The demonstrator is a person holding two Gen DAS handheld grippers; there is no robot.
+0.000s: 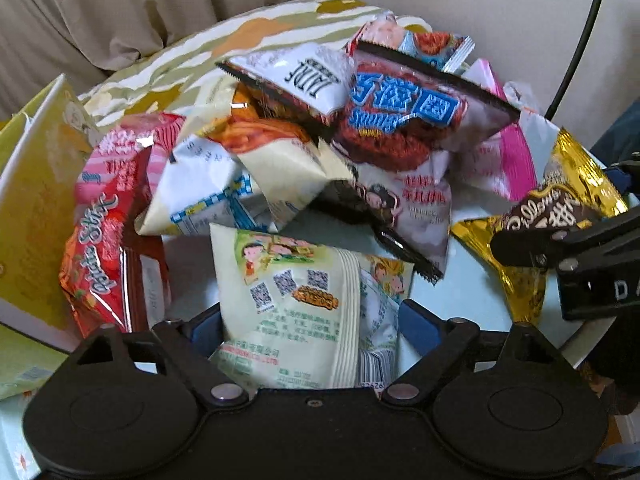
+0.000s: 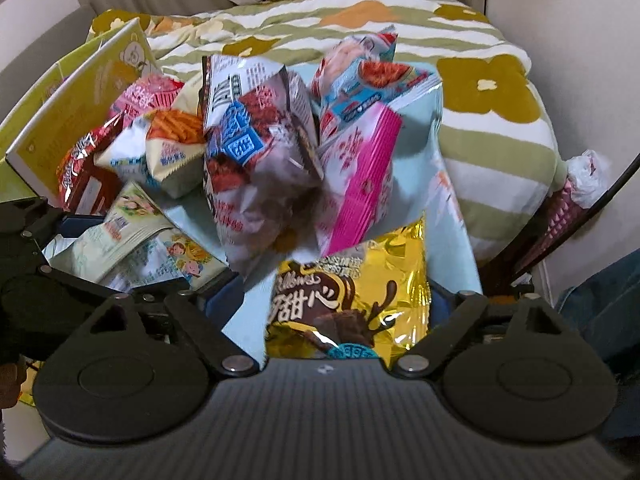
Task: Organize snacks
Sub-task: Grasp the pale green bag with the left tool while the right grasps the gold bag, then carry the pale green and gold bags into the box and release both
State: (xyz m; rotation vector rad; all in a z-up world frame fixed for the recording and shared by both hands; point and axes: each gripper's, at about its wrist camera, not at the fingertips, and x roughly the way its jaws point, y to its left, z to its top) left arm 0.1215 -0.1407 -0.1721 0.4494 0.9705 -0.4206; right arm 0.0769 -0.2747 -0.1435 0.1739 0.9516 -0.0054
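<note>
A pile of snack packets [image 1: 360,128] lies on a round pale blue table [image 1: 464,296]. My left gripper [image 1: 308,324] reaches down over a pale green packet [image 1: 296,300] at the near edge of the pile. Its blue pads [image 1: 414,320] touch both side edges of the packet, which creases between them. In the right wrist view, my right gripper [image 2: 332,300] straddles a gold chocolate packet [image 2: 352,292] with its jaws wide. Bare table shows between its left pad [image 2: 224,300] and the packet. One right finger [image 1: 560,244] lies over the gold packet [image 1: 568,184].
A yellow-green box [image 1: 36,200] stands open at the left of the pile, with a red potato-stick bag [image 1: 100,240] against it. A flowered quilt [image 2: 488,92] lies behind the table. A black cable [image 1: 580,40] and a pink-wrapped bag [image 2: 568,208] are at the right.
</note>
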